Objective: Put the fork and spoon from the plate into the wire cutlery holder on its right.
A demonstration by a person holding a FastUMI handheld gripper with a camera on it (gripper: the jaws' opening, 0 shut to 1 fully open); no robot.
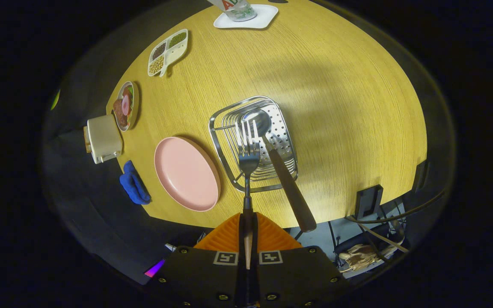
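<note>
Tongs (247,239) closed on the fork (248,160) — both fingers pinch its handle, which runs straight ahead between them. Fork head and tines sit over the wire cutlery holder (218,128), just beyond the fingertips; whether the tines touch the basket's perforated floor cannot be told.

Spoon (272,149) already in the holder: bowl low against the far inner end, dark wooden handle leaning out over the near right rim toward the desk edge. Fork tines overlap the spoon bowl in this view.

Pink plate (186,173) lies just left of the holder on the desk (336,107) — bare, no cutlery on it. Blue cloth (134,183) at the desk edge left of the plate. Further left, a cream toaster (103,139); beyond it a small dish of food (126,105), then a divided tray of beans (167,52). At the far end, a white coaster (263,19) under a glass (238,8).
</note>
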